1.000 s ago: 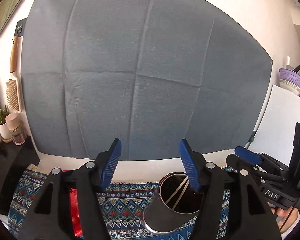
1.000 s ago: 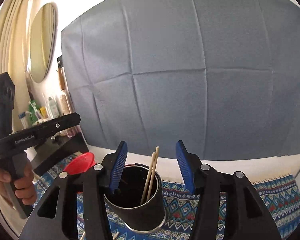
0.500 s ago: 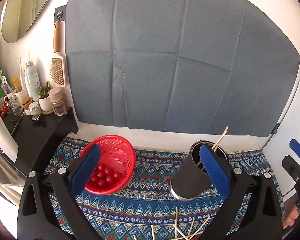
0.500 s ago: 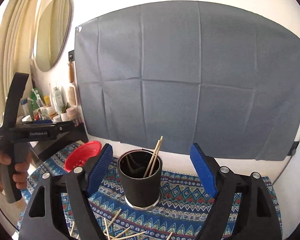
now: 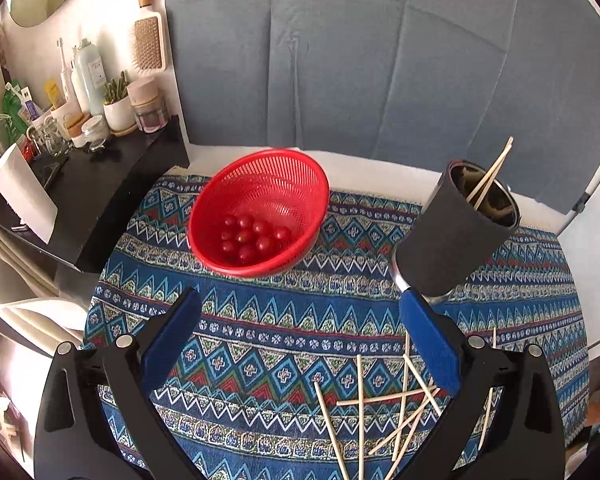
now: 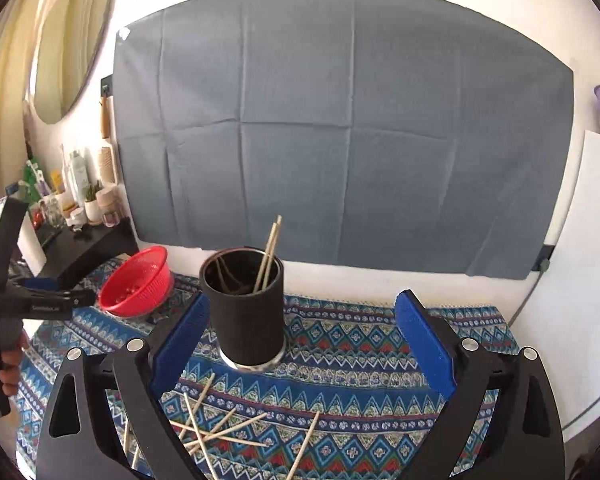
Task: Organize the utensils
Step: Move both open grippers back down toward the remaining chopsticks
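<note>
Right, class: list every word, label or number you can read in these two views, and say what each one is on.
White print on the left gripper, whose empty jaws have just been opening: too blurred to read.
Label on the pale bottle: too small to read.
Print on the packets on the shelf: too small to read.
So nothing can be quoted with certainty.
</note>
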A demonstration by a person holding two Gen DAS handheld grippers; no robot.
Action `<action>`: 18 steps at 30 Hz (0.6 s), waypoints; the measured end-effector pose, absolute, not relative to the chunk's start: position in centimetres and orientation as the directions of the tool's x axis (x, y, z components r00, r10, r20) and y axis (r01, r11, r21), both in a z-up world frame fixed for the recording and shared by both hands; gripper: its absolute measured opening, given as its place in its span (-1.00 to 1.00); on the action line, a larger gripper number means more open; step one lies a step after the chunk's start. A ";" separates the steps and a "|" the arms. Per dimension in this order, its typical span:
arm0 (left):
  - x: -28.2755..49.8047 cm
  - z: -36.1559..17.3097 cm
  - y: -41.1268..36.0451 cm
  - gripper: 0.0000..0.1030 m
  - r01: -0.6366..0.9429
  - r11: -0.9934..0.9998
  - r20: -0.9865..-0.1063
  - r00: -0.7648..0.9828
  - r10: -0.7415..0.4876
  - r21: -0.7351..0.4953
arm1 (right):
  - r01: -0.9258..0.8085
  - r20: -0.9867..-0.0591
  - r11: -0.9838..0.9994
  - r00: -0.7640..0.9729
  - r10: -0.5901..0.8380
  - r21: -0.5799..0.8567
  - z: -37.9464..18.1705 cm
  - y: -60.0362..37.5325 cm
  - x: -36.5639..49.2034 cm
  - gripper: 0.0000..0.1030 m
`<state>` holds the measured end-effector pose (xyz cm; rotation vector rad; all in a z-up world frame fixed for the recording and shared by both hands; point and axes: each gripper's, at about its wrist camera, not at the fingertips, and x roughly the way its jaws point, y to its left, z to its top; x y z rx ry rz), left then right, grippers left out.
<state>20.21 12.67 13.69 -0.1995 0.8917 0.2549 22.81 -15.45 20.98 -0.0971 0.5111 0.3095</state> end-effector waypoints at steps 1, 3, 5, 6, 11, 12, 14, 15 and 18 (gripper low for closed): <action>20.0 12.8 12.6 0.88 -0.294 0.954 -0.802 0.584 0.131 -0.058 | -0.290 -0.524 0.957 0.816 0.245 -0.005 20.2 -15.6 23.2 0.74; 19.6 11.2 12.3 0.88 -0.282 0.959 -0.818 0.558 0.138 -0.031 | -0.255 -0.580 0.967 0.785 0.219 0.020 18.5 -16.0 23.9 0.74; 19.1 9.7 11.9 0.88 -0.261 0.965 -0.828 0.542 0.143 -0.004 | -0.239 -0.623 0.970 0.753 0.212 0.041 16.6 -16.4 24.3 0.74; 18.9 8.8 11.7 0.88 -0.251 0.968 -0.835 0.531 0.146 0.009 | -0.237 -0.645 0.971 0.736 0.206 0.039 15.7 -16.4 24.5 0.74; 18.5 4.3 10.5 0.88 -0.217 0.974 -0.890 0.428 0.154 0.064 | -0.244 -0.738 0.969 0.660 0.141 -0.034 11.0 -15.9 25.1 0.74; 18.4 3.8 10.2 0.88 -0.207 0.976 -0.893 0.424 0.154 0.070 | -0.248 -0.754 0.968 0.643 0.133 -0.041 10.1 -15.8 25.2 0.74; 18.0 3.2 9.5 0.88 -0.184 0.981 -0.895 0.423 0.142 0.069 | -0.254 -0.788 0.966 0.605 0.118 -0.051 8.4 -15.7 25.5 0.73; 17.8 3.0 9.3 0.88 -0.177 0.982 -0.898 0.421 0.129 0.058 | -0.253 -0.801 0.966 0.589 0.106 -0.058 7.6 -15.6 25.7 0.73; 16.9 2.3 9.0 0.88 -0.166 0.986 -0.909 0.405 0.100 0.035 | -0.262 -0.831 0.962 0.550 0.084 -0.076 5.5 -15.5 26.0 0.73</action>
